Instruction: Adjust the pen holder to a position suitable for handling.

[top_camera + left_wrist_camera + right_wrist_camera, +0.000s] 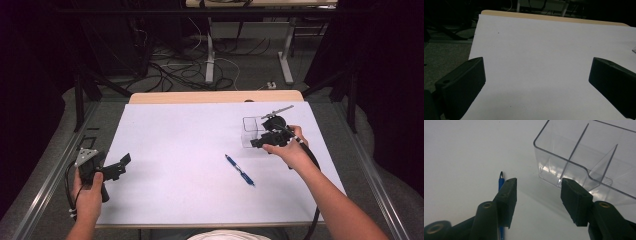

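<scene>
A blue pen [239, 170] lies on the white sheet [185, 145], right of the middle. A clear plastic box [249, 131] with dividers stands behind it to the right. My right gripper [256, 143] hovers at the box's near side, jaws apart with nothing between them. In the right gripper view the gripper [539, 195] points at the sheet between the pen tip [501, 180] and the box corner [554, 167]. At the sheet's left edge my left gripper [124, 163] is held wide open, and its own view [536, 82] looks across bare sheet.
The wooden table edge [215, 97] runs along the far side of the sheet. Beyond it are table legs and loose cables on the floor [200, 70]. Metal rails [50, 175] flank the table on both sides.
</scene>
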Demonstrator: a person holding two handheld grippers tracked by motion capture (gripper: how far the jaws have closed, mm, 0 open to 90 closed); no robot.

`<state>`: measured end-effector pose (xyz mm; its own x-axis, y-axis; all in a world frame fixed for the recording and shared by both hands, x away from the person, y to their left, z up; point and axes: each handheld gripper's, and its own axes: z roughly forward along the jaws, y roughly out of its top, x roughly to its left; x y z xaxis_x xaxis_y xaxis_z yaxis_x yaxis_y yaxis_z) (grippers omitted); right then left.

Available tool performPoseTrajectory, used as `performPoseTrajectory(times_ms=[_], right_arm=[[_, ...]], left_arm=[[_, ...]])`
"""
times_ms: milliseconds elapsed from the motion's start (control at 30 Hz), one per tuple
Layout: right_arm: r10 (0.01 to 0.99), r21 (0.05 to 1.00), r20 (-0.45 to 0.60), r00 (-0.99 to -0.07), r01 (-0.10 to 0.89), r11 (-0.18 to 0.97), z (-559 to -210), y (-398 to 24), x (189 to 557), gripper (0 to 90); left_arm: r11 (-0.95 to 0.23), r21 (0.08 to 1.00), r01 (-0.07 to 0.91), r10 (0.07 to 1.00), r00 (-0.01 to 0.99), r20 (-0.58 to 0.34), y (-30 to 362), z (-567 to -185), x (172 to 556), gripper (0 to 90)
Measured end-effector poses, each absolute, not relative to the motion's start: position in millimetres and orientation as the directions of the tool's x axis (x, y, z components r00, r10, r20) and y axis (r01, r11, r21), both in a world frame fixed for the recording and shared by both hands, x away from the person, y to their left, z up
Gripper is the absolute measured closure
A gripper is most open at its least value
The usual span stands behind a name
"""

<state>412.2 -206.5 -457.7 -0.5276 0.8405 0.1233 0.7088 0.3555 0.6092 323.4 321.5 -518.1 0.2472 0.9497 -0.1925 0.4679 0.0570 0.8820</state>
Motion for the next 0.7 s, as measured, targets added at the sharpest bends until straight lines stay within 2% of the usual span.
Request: performPoseTrajectory(times_ms=[333,400,433,700], right_arm=[[0.833,0.575,0.119,-0.540,0.721,0.385,-459.3,-186.1,418.0,49.1],[0.828,0.593,0.129,-0.546,0.712,0.377,-461.3,-183.8,418.3,49.5],[0.830,0.563,0.123,-0.544,0.727,0.393,-459.6,-181.5,418.0,51.2],[0.796,0.516,0.130,-0.592,0.726,0.455,-462.2,-164.5,419.7,53.6]], left_arm=[[0.061,0.882,0.468,0.950,0.244,-0.195,322.3,-518.2,323.3,0.8],[0.063,0.882,0.467,0.950,0.243,-0.196,322.1,-518.0,323.2,0.8],[0.063,0.882,0.467,0.950,0.244,-0.197,322.1,-517.8,323.2,0.9],[0.067,0.880,0.470,0.950,0.240,-0.201,322.1,-518.0,323.6,1.1]])
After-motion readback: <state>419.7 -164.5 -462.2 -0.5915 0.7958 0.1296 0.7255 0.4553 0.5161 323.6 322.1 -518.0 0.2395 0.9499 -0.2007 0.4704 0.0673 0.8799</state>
